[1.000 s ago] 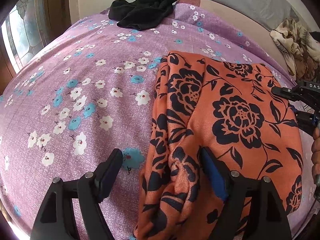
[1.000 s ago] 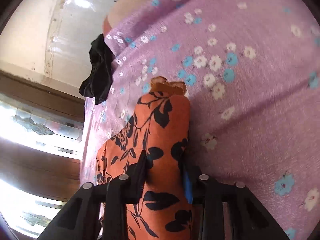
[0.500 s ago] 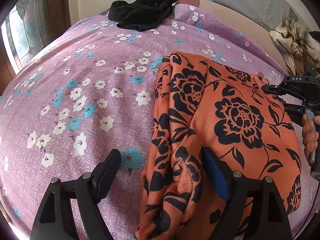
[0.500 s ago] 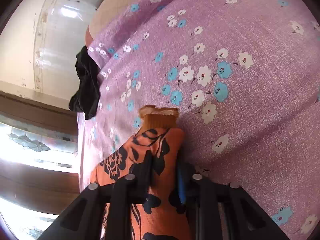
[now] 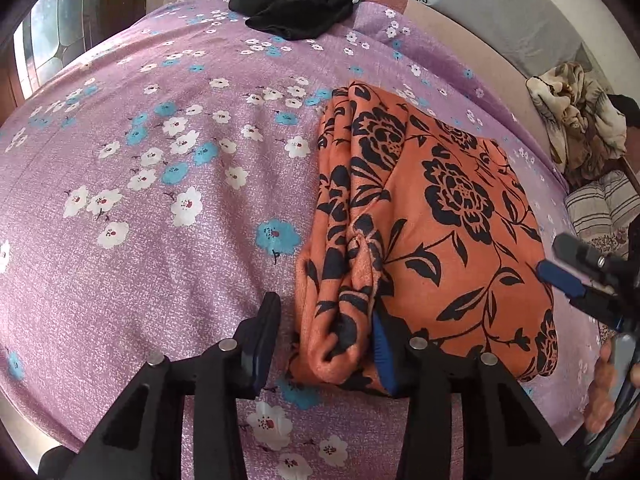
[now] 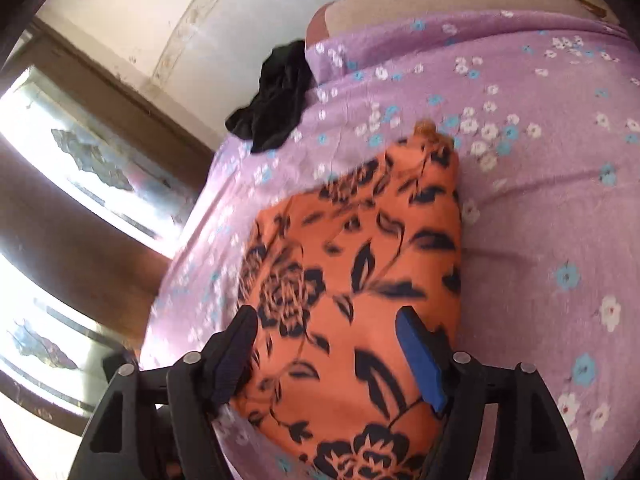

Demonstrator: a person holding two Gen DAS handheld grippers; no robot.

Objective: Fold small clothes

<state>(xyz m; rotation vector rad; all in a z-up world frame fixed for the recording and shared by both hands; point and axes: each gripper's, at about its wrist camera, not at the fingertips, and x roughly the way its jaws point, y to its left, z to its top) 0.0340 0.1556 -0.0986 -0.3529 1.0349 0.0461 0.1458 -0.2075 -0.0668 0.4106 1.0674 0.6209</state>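
Note:
An orange garment with a black flower print [image 5: 440, 208] lies folded on the purple flowered bedsheet [image 5: 160, 200]. My left gripper [image 5: 326, 306] straddles its bunched near-left edge and its jaws are closing. The right pad touches the cloth, while a thin strip of sheet shows between the left pad and the cloth. In the right wrist view the same garment [image 6: 360, 248] lies flat under my right gripper [image 6: 330, 356]. Those jaws are opening wide and grip nothing. From the left wrist view the right gripper [image 5: 554, 258] sits at the garment's right edge, held by a hand [image 5: 608, 392].
A black garment [image 5: 300, 8] lies crumpled at the far end of the bed, also seen as the black garment [image 6: 276, 96]. A beige patterned cloth heap [image 5: 576, 120] and a striped pillow [image 5: 604, 208] lie at the right. A window [image 6: 80, 152] lines the left side.
My right gripper let go of the garment's edge, opened wide and drew back. My left gripper's jaws narrowed around the bunched edge and moved in closer.

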